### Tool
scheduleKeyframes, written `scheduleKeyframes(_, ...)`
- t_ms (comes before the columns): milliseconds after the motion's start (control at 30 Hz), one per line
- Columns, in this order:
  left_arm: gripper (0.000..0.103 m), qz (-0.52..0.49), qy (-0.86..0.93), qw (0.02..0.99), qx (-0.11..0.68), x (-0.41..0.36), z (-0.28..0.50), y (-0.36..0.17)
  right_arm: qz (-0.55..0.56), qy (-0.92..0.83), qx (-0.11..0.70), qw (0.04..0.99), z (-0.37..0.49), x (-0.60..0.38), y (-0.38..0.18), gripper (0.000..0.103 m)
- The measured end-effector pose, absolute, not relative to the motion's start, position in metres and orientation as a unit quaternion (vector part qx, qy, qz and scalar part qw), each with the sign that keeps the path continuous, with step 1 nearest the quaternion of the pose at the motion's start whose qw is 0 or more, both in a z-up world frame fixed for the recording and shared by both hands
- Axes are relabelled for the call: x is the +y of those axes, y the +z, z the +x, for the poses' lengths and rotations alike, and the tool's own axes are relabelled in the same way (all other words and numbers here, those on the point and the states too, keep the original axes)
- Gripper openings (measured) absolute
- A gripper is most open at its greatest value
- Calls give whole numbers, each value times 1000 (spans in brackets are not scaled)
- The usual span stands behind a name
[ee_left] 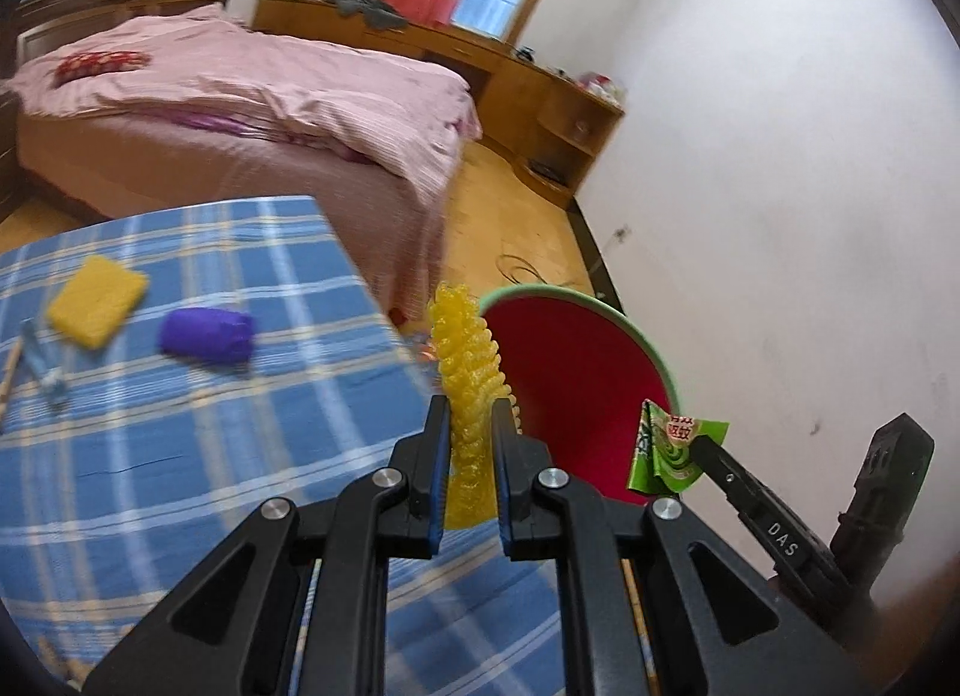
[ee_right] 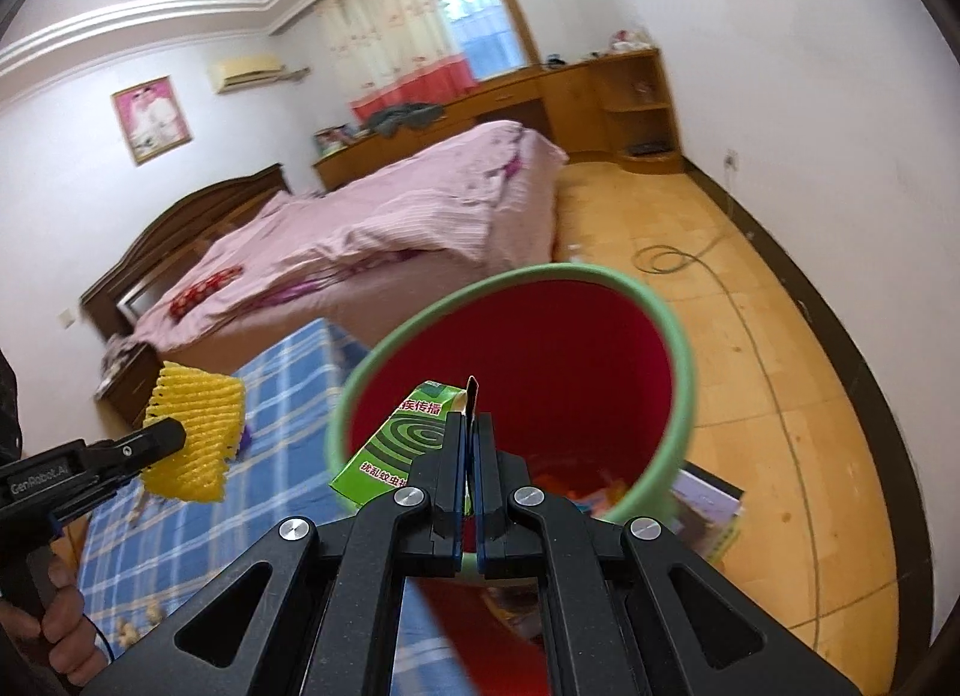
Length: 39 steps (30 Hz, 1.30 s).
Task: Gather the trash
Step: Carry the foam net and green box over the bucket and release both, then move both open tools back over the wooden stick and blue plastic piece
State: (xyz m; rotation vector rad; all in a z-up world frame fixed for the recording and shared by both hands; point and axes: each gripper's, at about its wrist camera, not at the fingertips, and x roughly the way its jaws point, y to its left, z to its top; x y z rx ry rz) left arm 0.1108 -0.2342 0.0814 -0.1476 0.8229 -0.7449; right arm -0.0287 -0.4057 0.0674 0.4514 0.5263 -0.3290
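My left gripper (ee_left: 470,414) is shut on a yellow foam fruit net (ee_left: 468,366), held at the table's right edge beside the bin; the net also shows in the right wrist view (ee_right: 195,432). My right gripper (ee_right: 473,426) is shut on a green mosquito-coil box (ee_right: 399,444) and holds it over the mouth of the bin (ee_right: 681,396), which is red inside with a green rim. The box also shows in the left wrist view (ee_left: 669,447), next to the bin (ee_left: 576,384). Some trash lies at the bin's bottom.
A table with a blue checked cloth (ee_left: 180,426) carries a yellow sponge (ee_left: 96,300), a purple wad (ee_left: 207,333) and small items at the left edge. A pink bed (ee_left: 240,114) stands behind. A cable (ee_right: 678,261) and books (ee_right: 708,507) lie on the wooden floor.
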Motion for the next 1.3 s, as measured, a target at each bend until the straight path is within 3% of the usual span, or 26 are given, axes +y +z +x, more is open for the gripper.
scheduleKeyframes(400, 12, -35, -386, 822, 417, -301, 121, 53, 234, -192, 274, 913, -33, -435, 47, 6)
scheduleKeyframes(500, 22, -29, -385, 820, 423, -307, 121, 49, 235, -193, 273, 913, -34, -435, 49, 8)
scheduleKeyframes(567, 35, -27, -383, 819, 426, -310, 120, 49, 238, -193, 271, 913, -35, -437, 48, 12)
scheduleKeyframes(633, 39, -24, -380, 821, 425, -311, 119, 50, 239, -193, 269, 913, -34, -437, 48, 24)
scheduleKeyframes(867, 39, -16, -371, 829, 419, -301, 115, 56, 233, -180, 266, 918, -36, -430, 55, 28)
scheduleKeyframes(1000, 39, -18, -353, 836, 419, -286, 117, 58, 231, -178, 261, 920, -39, -427, 59, 43)
scheduleKeyframes(1300, 41, -24, -298, 861, 412, -233, 126, 63, 222, -165, 262, 925, -33, -408, 67, 59)
